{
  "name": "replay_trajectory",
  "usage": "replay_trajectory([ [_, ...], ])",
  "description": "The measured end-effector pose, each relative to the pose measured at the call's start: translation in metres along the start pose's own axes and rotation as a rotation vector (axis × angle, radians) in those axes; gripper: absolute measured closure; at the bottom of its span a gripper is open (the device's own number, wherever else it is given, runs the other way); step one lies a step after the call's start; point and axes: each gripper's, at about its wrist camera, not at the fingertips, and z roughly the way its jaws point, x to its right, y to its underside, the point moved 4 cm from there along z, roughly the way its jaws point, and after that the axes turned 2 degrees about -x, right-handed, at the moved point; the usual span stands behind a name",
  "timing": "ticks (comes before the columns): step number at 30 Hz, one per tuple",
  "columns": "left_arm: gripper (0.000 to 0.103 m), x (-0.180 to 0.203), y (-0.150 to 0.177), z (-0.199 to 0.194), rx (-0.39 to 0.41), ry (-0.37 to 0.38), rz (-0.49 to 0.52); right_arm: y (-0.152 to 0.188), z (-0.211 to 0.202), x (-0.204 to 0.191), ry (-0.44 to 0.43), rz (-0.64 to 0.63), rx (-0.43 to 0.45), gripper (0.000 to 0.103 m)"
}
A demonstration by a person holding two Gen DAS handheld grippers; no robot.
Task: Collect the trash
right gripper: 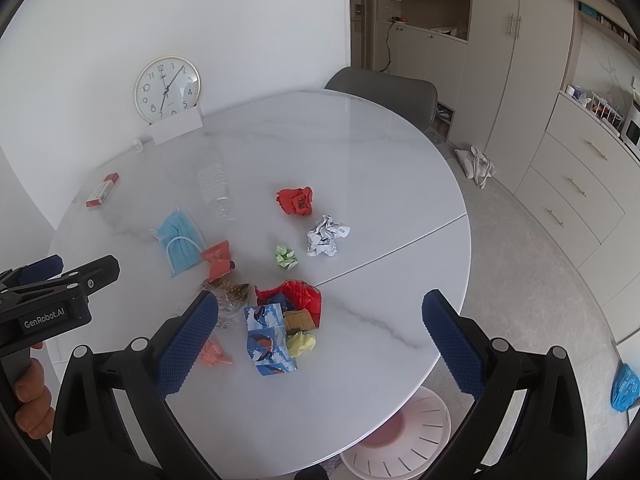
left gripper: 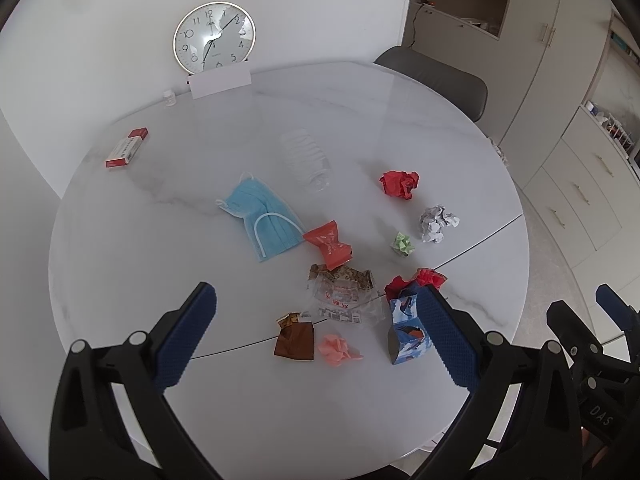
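Observation:
Trash lies scattered on a round white marble table: a blue face mask, a clear crushed bottle, red paper balls, a white paper ball, a small green wad, an orange wrapper, a clear wrapper, a brown wrapper, a pink wad and a blue printed carton. My left gripper is open above the near wrappers. My right gripper is open above the carton. Both are empty.
A pink slotted bin stands on the floor under the table's near edge. A clock and a white card stand at the far edge, with a red-white box at the left. A grey chair is behind the table.

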Motion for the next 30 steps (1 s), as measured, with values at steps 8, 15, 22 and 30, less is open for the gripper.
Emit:
replay_trajectory([
  [8,0.007,-0.0004,0.0005,0.0004,0.000,-0.001,0.000,-0.0004,0.0006,-0.0007,-0.001,0.000,0.000,0.002],
  [15,0.007,-0.0008,0.0007,0.0006,-0.003,-0.002,-0.002,-0.0006,0.0008,-0.0013,-0.002,-0.001,0.000,0.002],
  [22,0.007,-0.0009,0.0008,0.0020,-0.002,-0.003,-0.002,-0.0018,0.0030,-0.0028,-0.004,0.000,-0.004,0.002],
  [30,0.007,-0.0054,0.0019,0.0083,-0.012,-0.004,0.001,-0.0005,0.0066,-0.0037,-0.008,0.008,-0.013,0.002],
])
